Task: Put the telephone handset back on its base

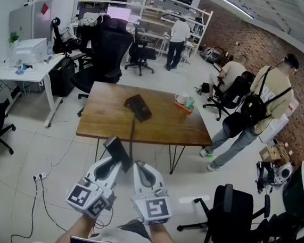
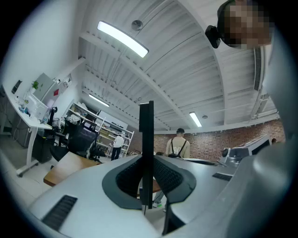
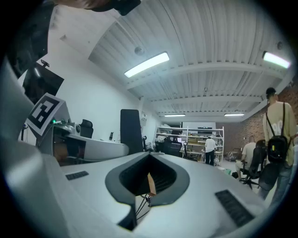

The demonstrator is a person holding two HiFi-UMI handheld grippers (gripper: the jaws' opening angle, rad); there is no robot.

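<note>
My left gripper (image 1: 117, 164) is clamped on the black handset (image 1: 115, 148). My right gripper (image 1: 140, 169) is closed and empty. The base (image 1: 138, 107) sits on the wooden table (image 1: 162, 129).

- Telephone base (image 1: 138, 107): central on the table (image 1: 104, 121).
- Cups (image 1: 183, 100): right of it, by the far edge.
- Handset (image 1: 115, 146): before the table, in our left gripper (image 1: 119, 165).

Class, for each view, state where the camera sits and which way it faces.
Head view: on the person's head, facing down at the table; both forearms, left gripper and right gripper show.
Left gripper view: rides the left gripper, looking along its fingers clamping the handset.
Right gripper view: rides the right gripper, looking along its fingers toward shelving.
Shared: all show the handset.
</note>
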